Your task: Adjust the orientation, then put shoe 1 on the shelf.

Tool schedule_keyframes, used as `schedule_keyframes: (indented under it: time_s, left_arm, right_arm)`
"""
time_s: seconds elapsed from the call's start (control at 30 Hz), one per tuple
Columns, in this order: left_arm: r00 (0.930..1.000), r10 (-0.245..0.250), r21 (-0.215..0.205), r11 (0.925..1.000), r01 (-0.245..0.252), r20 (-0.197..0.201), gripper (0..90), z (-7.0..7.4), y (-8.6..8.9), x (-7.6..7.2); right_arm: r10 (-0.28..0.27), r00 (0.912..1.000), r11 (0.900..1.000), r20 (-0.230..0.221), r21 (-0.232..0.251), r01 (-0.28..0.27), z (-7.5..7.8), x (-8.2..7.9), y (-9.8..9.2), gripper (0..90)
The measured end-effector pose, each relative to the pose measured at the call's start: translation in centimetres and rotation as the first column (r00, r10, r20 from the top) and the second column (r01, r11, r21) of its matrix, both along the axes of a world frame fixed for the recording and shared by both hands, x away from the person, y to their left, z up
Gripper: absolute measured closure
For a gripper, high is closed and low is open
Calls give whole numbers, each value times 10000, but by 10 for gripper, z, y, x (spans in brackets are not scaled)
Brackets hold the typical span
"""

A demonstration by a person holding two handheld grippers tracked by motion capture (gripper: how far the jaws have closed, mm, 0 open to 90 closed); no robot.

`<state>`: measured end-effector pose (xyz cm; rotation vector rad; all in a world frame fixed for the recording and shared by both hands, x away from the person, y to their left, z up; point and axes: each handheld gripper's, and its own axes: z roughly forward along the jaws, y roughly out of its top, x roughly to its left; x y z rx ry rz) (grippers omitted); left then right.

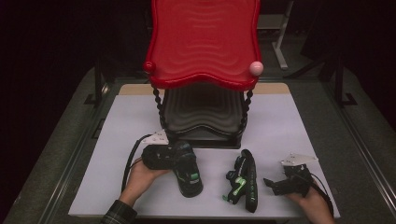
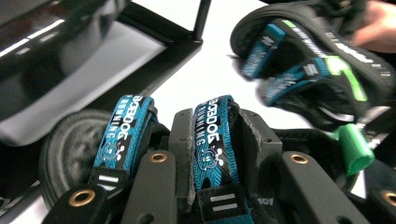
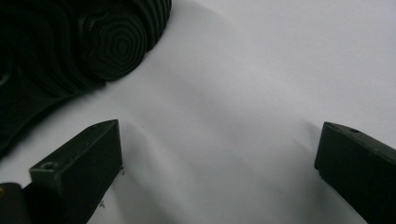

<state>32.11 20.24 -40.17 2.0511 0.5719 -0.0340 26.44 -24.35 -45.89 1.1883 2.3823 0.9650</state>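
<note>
Black sandal (image 1: 187, 169) sits near-left on the white tabletop (image 1: 280, 121), and the left claw (image 2: 212, 154) pinches its teal strap (image 2: 215, 135)! Its mate (image 1: 245, 179) lies on edge just right; the right claw (image 1: 275, 184) hangs spread beside it.

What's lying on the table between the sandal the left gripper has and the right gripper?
The second sandal, tipped on its side, lies between the held sandal and the right gripper; bare white table either side. The high view shows it.

Black left gripper (image 1: 180, 161) (brass screws, grey plate, black cable); plaid sleeve (image 1: 120, 214).
</note>
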Motion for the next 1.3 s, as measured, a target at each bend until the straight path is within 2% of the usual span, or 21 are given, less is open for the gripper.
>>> schedule_keyframes:
  time_s: [0.1, 0.13, 0.23, 0.4, 0.5, 0.6, 0.63, 0.67, 0.87, 1.07, 1.13, 1.2, 1.23, 1.3]
  left_arm:
    - [9997, -218, -117, 9997, 217, -102, 686, 3, 6, -2]
    - [9990, -413, -110, 9991, 411, -175, 686, 4, 13, -4]
    - [9982, -562, -43, 9984, 561, -217, 686, 5, 22, -7]
    - [9988, -439, 211, 9988, 444, -230, 684, 1, 47, -13]
    - [9992, -360, 41, 9993, 361, -167, 681, -1, 55, -16]
    - [9993, -348, -1, 9994, 348, -152, 652, -2, 55, -17]
    - [9993, -316, 37, 9995, 316, -186, 567, -2, 53, -17]
    - [9997, -193, 239, 9995, 197, -156, 546, -2, 52, -19]
    - [9999, 81, 282, 9996, -79, -64, 488, -4, 50, -21]
    - [9998, 2, 361, 9993, 5, -199, 566, -6, 47, -21]
    - [9998, -56, 371, 9993, 64, -199, 623, -7, 46, -21]
    - [9999, -42, 399, 9992, 46, -116, 634, -5, 45, -22]
    - [9999, -129, 584, 9982, 131, -44, 672, -4, 44, -22]
    - [9999, -160, 564, 9983, 163, -65, 679, -4, 44, -22]
  right_arm:
    - [1, 10000, 10000, 1, -1, -1, 0, 0, 0, 2]
    - [-1, 10000, 10000, -1, -1, 1, 0, 0, 0, 2]
    - [2, 10000, 10000, 2, -2, -2, 0, 0, 0, 1]
    - [0, 10000, 10000, -1, 1, 0, 0, 0, 0, 2]
    - [2, 10000, 10000, 0, -1, -2, 0, 0, 0, 2]
    - [1, 10000, 10000, 3, -2, -1, 0, 0, 0, 1]
    - [0, 10000, 10000, 1, -3, 0, 0, 0, 0, 1]
    - [0, 10000, 10000, -1, 1, 0, 0, 0, 0, 2]
    - [0, 10000, 10000, -4, -1, 0, 0, 0, 0, 2]
    - [0, 10000, 10000, 6, 9, 0, 0, 0, 0, 2]
    - [2, 10000, 10000, 10, 1, -2, 0, 0, 0, 2]
    - [0, 10000, 10000, 8, 0, 0, 0, 0, 0, 2]
    - [-1, 10000, 10000, 5, -3, 1, 0, 0, 0, 2]
    - [2, 10000, 10000, 3, -2, -2, 0, 0, 0, 2]
